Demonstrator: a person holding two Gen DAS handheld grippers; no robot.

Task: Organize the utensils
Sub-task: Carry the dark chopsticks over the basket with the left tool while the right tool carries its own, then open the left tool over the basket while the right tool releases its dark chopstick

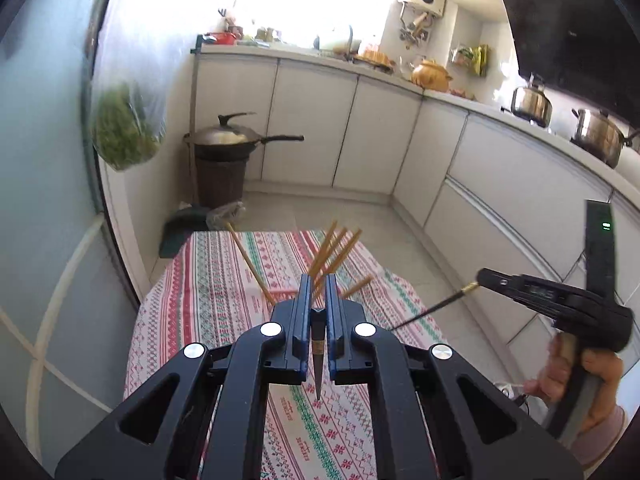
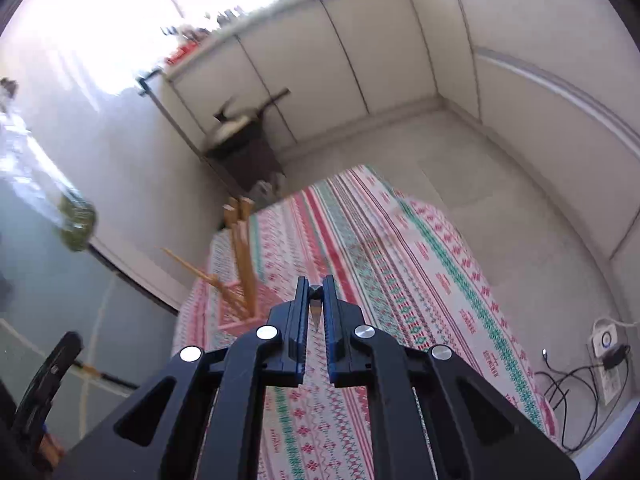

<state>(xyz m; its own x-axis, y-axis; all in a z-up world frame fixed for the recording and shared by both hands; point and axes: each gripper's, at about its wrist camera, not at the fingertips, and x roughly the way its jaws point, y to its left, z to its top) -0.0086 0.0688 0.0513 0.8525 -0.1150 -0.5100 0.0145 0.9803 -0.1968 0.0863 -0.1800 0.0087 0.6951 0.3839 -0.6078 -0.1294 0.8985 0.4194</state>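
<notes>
Here both hand-held grippers, left hand-held gripper and right hand-held gripper, clamp one slim dark tapered chopstick each; either could slip and knock the pink slotted holder of bamboo chopsticks near the surface's far edge.

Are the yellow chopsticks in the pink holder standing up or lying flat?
Standing up but leaning: the wooden chopsticks poke out of the pink holder at slants.

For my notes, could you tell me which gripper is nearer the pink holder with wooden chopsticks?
Left. The left gripper hovers right in front of the pink holder; the right gripper is off to its right, higher.
</notes>
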